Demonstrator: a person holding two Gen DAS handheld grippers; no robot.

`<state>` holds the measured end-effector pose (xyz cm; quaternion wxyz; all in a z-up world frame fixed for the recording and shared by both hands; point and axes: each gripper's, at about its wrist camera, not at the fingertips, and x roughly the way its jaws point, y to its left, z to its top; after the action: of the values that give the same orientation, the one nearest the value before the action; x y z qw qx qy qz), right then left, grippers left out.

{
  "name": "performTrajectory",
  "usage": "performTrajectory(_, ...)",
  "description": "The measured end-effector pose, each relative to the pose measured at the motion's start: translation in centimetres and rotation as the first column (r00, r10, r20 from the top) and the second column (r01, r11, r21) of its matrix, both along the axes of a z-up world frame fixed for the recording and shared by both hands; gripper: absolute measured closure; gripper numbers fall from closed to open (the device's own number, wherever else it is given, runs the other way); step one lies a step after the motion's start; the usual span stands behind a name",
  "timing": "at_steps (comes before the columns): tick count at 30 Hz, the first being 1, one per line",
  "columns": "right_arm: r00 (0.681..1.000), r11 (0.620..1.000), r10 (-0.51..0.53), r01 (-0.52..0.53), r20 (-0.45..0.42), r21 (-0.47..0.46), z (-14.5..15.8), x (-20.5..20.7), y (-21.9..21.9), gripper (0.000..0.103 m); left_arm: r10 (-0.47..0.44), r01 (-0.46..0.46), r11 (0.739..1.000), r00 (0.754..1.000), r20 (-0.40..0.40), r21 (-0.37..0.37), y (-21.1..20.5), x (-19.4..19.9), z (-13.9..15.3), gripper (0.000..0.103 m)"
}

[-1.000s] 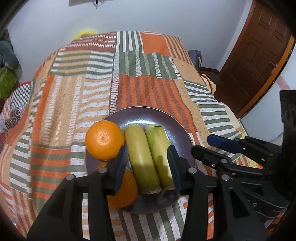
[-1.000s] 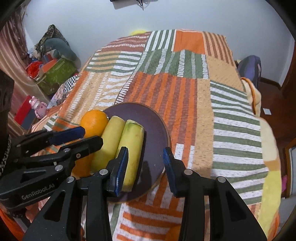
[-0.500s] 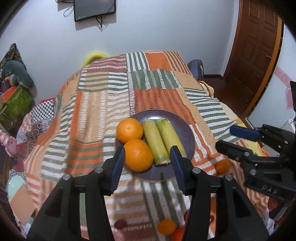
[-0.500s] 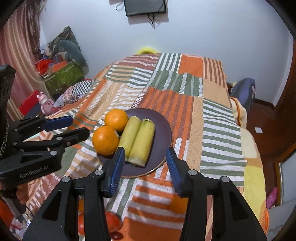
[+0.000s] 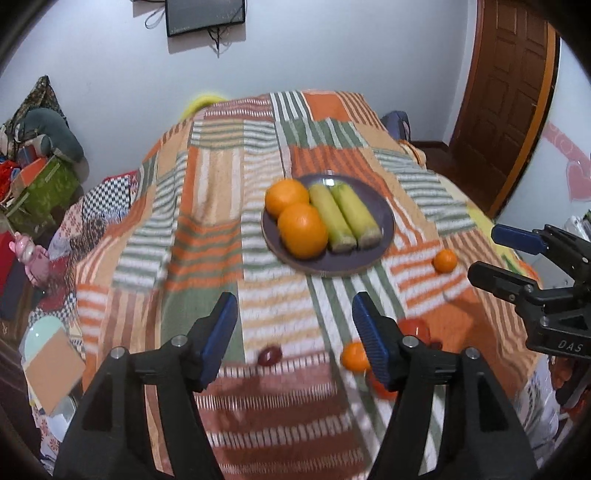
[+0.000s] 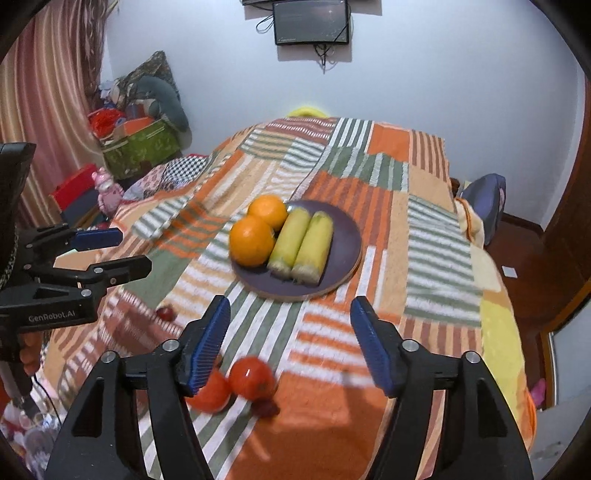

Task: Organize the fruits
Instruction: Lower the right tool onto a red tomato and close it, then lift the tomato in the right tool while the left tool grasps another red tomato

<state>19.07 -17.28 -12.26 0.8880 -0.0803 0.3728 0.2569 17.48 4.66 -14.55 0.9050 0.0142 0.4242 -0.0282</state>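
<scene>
A dark round plate (image 5: 386, 221) (image 6: 347, 236) on the striped blanket holds two oranges (image 5: 302, 229) (image 6: 252, 240) and two yellow-green corn cobs (image 5: 341, 216) (image 6: 301, 242). Loose fruit lies nearer me: a small mandarin (image 5: 445, 260), another mandarin (image 5: 352, 355), red tomatoes (image 6: 252, 377) (image 5: 415, 326) and a small dark red fruit (image 5: 269, 355) (image 6: 165, 313). My left gripper (image 5: 291, 339) is open and empty, well back from the plate. My right gripper (image 6: 290, 341) is open and empty, above the tomatoes.
The striped patchwork blanket (image 5: 221, 177) covers the bed. A wooden door (image 5: 506, 92) is at the right. Boxes and bags (image 6: 140, 144) pile up at the left wall. A screen (image 6: 310, 22) hangs on the back wall.
Both grippers have pulled back and up from the plate, empty. The plate looks smaller and the loose fruit near the bed's front edge has come into view.
</scene>
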Motion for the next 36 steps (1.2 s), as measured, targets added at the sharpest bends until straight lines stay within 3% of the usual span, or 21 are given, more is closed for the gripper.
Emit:
performTrajectory(8,0.997,1.0,0.015,-0.017,-0.075,-0.026,-3.7,-2.0,0.7,0.038,0.007,-0.008,1.0,0.999,-0.053,-0.013,0.1,-2.8,-3.0,0.038)
performTrajectory(22,0.973,0.999,0.008,0.0,-0.23,0.034,-8.0,-0.1,1.6,0.039,0.015,-0.018,0.999,0.994,-0.112,-0.03,-0.7,-3.0,-6.3,0.038)
performTrajectory(32,0.942,0.994,0.058,-0.023,-0.332,0.107,-9.0,1.0,1.5,0.063,-0.021,0.015,0.999,0.993,-0.115,-0.052,-2.3,-3.3,-6.2,0.038)
performTrajectory(36,0.947,0.995,0.064,-0.039,-0.313,0.088,-8.5,0.4,1.4,0.065,-0.041,0.033,0.997,0.992,-0.118,-0.071,-3.2,-3.4,-6.1,0.038)
